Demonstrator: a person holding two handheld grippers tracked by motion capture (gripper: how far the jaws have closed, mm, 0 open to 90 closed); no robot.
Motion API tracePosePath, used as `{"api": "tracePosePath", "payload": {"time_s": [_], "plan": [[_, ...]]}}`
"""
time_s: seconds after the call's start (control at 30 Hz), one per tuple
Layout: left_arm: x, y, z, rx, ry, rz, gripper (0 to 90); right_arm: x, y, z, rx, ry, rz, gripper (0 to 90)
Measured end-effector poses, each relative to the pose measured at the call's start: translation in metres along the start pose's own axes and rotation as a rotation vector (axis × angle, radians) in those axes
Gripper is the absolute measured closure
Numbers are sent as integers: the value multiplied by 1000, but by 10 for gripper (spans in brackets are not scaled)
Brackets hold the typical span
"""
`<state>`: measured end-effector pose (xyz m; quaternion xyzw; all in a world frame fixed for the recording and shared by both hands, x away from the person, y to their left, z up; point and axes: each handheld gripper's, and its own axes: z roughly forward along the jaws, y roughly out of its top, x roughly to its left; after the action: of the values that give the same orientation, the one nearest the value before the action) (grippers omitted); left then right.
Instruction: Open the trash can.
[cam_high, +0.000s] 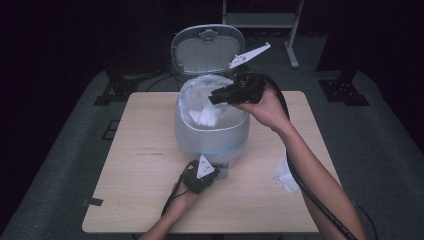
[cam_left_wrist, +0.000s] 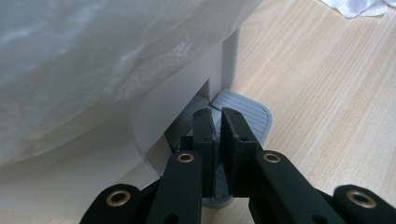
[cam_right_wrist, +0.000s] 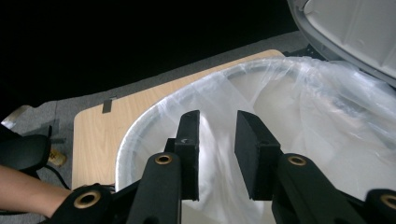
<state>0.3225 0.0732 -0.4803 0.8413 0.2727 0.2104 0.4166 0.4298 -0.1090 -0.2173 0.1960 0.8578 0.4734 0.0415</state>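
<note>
A pale grey pedal bin (cam_high: 212, 135) stands mid-table with its lid (cam_high: 207, 47) raised. A clear plastic liner (cam_right_wrist: 327, 107) drapes over its rim (cam_right_wrist: 140, 121), and crumpled white paper (cam_high: 205, 116) lies inside. My left gripper (cam_high: 215, 172) is low at the bin's front; its jaws (cam_left_wrist: 217, 112) are shut and rest on the ribbed grey pedal (cam_left_wrist: 254, 114). My right gripper (cam_high: 215, 97) hovers over the bin's mouth at the right rim, and it (cam_right_wrist: 217, 116) is open with nothing between its fingers.
A crumpled white tissue (cam_high: 286, 179) lies on the wooden table (cam_high: 145, 170) to the right of the bin, also seen as a tissue (cam_left_wrist: 359, 7) past the pedal. Grey carpet and dark stands surround the table.
</note>
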Motion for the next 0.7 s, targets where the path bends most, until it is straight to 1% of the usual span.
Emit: {"api": "tracePosePath", "payload": {"time_s": [0.27,0.37,0.53,0.7], "plan": [[0,0,0,1,2,2,848,2,-4,-4,-19,10,-1,698],[0,0,0,0,1,2,848,3,-7,-8,-17,11,-2,672],[-1,0,0,0,3,6,848,3,-13,-17,-29,16,1,652],[0,0,0,-1,1,-1,848,5,-20,-29,-41,10,1,621]]}}
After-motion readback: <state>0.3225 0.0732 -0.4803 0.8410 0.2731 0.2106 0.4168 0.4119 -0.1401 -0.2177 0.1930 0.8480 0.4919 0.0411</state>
